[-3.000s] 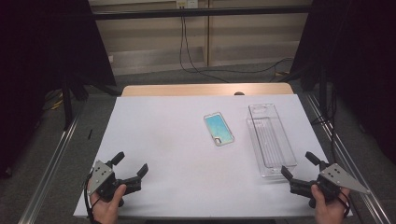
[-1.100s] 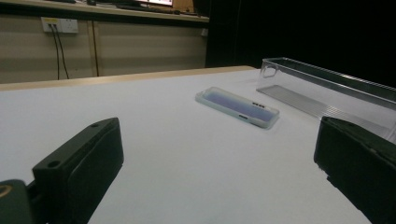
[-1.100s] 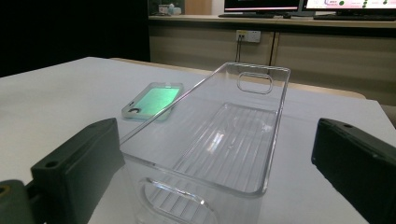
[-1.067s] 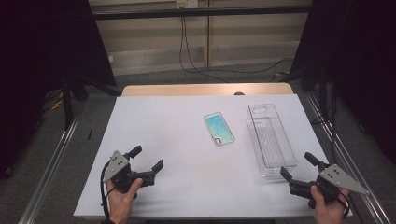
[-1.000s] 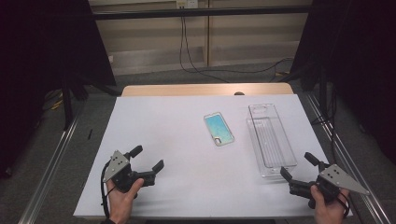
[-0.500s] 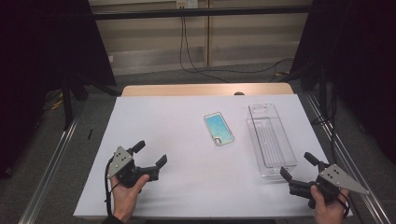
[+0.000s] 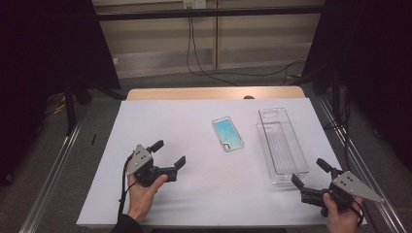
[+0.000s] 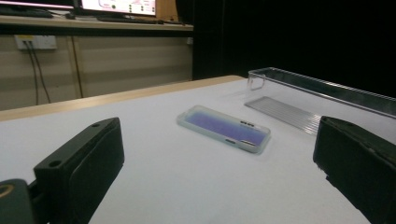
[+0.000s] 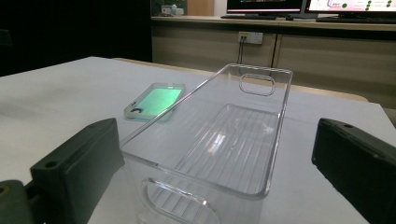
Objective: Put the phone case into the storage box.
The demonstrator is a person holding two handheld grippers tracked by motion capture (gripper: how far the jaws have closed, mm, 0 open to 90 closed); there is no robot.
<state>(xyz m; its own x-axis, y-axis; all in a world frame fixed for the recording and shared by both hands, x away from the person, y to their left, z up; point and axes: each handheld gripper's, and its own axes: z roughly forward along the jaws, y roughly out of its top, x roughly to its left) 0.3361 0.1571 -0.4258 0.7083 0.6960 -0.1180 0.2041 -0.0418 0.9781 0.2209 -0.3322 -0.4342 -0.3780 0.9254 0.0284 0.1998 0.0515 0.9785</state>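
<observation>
Left gripper (image 7: 170, 152), in the left hand (image 7: 143, 191): held low over the near-left part of the white table (image 7: 170, 116), jaws spread wide with nothing between them, aimed across the sheet toward the phone case (image 7: 227, 134). Framed the case (image 8: 224, 127) between its two black jaws in the left gripper view, well apart from both.

Phone case: lay flat on the table near its middle, a little toward the far side. Long axis ran roughly away from the person, skewed so that the far end leaned left and the near end leaned right. Camera cutout sat at the near end, pointing toward the person's side, as seen in the right gripper view (image 9: 156, 101). Showed a teal-to-green sheen on its upper face. Touched by neither gripper.

Just to the right of it, apart and not touching: a clear plastic bin (image 7: 272, 110), long and narrow, ribbed on the floor, with a handle slot in the far end wall. Lay with its long axis nearly parallel to the case's, likewise running away from the person. Held nothing inside (image 9: 275, 140).

Right gripper (image 7: 308, 171), in the right hand (image 7: 340, 216): held at the near-right corner of the table, just short of the bin's near end, jaws likewise wide apart and gripping nothing.
</observation>
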